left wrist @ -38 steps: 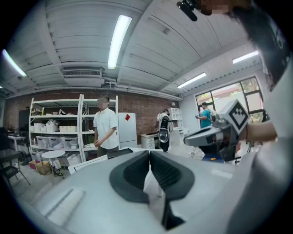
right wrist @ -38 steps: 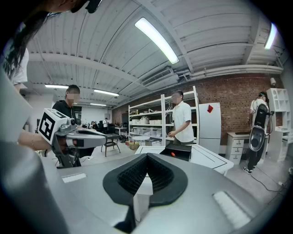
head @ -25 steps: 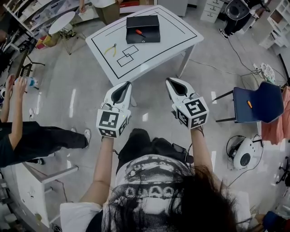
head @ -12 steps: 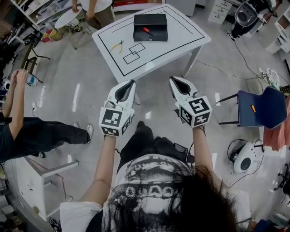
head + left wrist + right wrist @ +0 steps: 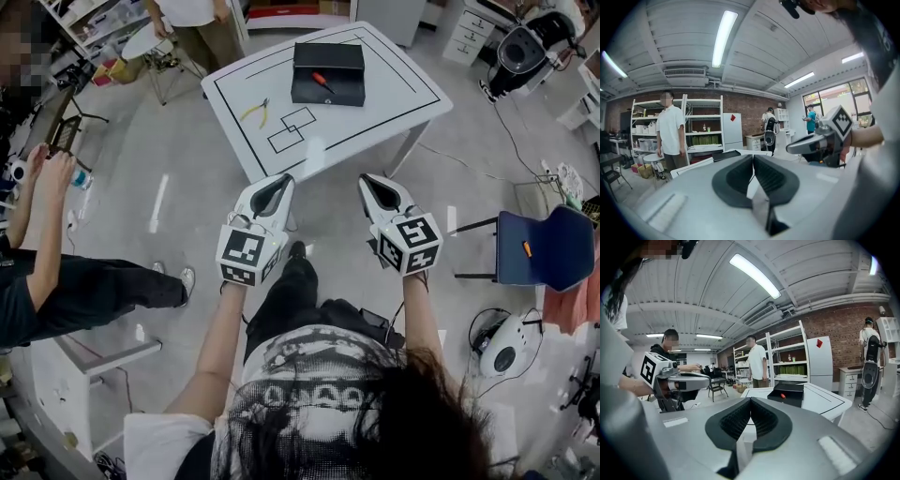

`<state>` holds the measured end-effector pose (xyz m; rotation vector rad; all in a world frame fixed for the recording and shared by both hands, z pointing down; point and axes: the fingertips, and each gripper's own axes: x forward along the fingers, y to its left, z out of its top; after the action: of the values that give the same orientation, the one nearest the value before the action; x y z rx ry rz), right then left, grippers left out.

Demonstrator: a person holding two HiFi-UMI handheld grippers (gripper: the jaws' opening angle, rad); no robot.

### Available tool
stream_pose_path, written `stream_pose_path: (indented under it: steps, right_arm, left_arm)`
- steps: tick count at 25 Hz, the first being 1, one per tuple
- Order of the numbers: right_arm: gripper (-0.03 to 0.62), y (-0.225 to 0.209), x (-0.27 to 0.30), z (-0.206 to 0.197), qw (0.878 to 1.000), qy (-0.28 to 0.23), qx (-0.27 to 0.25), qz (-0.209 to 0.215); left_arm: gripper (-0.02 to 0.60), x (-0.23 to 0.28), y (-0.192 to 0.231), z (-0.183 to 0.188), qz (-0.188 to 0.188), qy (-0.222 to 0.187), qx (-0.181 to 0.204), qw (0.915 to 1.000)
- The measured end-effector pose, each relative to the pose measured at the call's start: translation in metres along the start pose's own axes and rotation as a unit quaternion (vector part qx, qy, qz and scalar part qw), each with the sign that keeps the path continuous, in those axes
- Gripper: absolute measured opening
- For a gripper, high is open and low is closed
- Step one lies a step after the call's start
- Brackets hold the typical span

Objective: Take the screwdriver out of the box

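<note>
Screwdriver lies in open box, clear of walls.

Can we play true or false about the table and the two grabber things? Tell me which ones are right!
1. The screwdriver lies in the black box. True.
2. The right gripper is holding the screwdriver. False: its jaws are shut on nothing, and it is short of the table.
3. The yellow-handled pliers lie on the white table, outside the box. True.
4. The left gripper has its jaws wide open. False: they are together, with nothing between them.
5. The box stands on the floor. False: it stands on the table.
</note>
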<state>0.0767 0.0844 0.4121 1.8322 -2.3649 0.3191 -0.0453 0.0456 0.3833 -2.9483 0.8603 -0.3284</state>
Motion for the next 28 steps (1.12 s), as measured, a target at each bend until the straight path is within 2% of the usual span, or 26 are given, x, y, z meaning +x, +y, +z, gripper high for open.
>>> stream_pose_path:
  steps: [14,22,28]
  right_arm:
    - [-0.011,-0.063,0.139,0.037,0.999,0.013,0.018,-0.027]
    - [0.0,-0.076,0.213,0.05,0.999,0.025,0.025,-0.039]
    - [0.006,-0.077,0.248,0.054,0.998,0.035,0.019,-0.05]
  left_arm:
    - [0.0,0.108,0.132,0.003,-0.028,0.006,-0.001,0.9996]
    - [0.0,0.146,0.197,0.001,-0.05,0.005,-0.005,0.9987]
    - [0.0,0.161,0.227,-0.009,-0.067,0.005,-0.016,0.9976]
